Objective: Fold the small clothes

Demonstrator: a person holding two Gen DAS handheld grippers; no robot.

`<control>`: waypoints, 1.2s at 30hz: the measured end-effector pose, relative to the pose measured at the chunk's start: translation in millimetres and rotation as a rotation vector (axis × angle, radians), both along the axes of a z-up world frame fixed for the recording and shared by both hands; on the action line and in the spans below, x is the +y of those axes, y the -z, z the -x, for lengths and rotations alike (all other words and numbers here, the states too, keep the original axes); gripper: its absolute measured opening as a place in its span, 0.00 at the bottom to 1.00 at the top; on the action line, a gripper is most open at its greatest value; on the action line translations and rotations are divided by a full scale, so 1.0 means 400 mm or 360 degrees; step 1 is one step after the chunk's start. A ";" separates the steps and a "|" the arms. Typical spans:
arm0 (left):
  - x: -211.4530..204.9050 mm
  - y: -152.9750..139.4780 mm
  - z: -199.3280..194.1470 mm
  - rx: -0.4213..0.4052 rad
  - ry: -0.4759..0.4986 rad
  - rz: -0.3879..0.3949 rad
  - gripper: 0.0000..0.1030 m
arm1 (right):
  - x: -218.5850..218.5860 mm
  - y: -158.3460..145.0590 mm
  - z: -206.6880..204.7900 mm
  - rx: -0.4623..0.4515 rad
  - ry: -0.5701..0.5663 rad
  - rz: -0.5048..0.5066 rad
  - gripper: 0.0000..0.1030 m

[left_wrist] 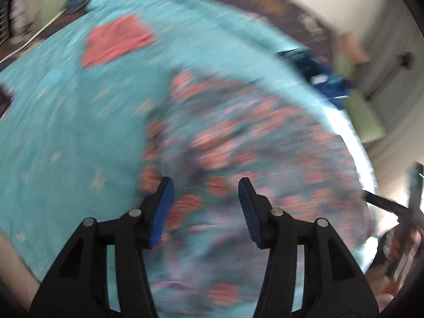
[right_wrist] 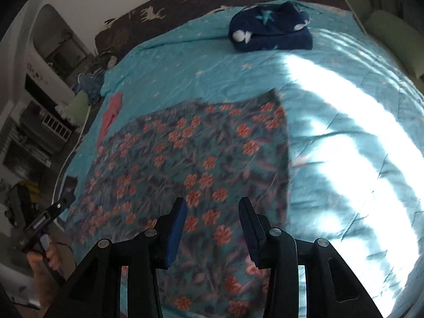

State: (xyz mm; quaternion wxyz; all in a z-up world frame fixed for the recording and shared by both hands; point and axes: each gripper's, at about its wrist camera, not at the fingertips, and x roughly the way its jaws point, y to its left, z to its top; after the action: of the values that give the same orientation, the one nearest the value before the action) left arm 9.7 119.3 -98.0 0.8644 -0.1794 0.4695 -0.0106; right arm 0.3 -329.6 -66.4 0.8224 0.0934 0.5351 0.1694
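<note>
A floral garment [left_wrist: 251,145] [right_wrist: 185,159], teal with orange-pink flowers, lies spread flat on the turquoise bedspread [left_wrist: 53,119] [right_wrist: 344,159]. My left gripper [left_wrist: 205,182] hovers over its near part, open, with nothing between the blue pads; that view is motion-blurred. My right gripper [right_wrist: 212,201] is over the garment's near edge, also open and empty. A small pink cloth [left_wrist: 116,42] [right_wrist: 110,116] lies beyond the floral piece. A folded navy garment with stars [right_wrist: 270,29] [left_wrist: 312,74] sits at the far side of the bed.
Green pillows [right_wrist: 392,37] [left_wrist: 363,116] line the bed's right edge. Shelves and furniture [right_wrist: 39,106] stand along the left wall. A person's hand [right_wrist: 45,257] holds the left gripper's handle at the bed's left edge. Bright sunlight falls across the right of the bedspread.
</note>
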 end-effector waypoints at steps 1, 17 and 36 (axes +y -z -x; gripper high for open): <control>0.007 0.004 0.008 -0.0029 -0.0020 0.0004 0.41 | 0.006 0.026 0.006 0.0019 0.0031 0.0149 0.40; 0.086 0.014 0.141 0.0059 -0.0153 0.0196 0.57 | 0.137 -0.010 0.128 -0.0159 -0.0140 0.0309 0.56; 0.094 0.022 0.170 0.0035 -0.0137 0.0230 0.57 | -0.127 0.027 0.152 -0.0042 0.0403 0.0510 0.56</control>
State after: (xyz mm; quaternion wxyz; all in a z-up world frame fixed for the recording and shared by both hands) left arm -58.2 157.1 -106.7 0.8436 -0.2616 0.4689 -0.0052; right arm -60.4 -380.4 -77.0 0.8484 0.0256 0.5283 -0.0215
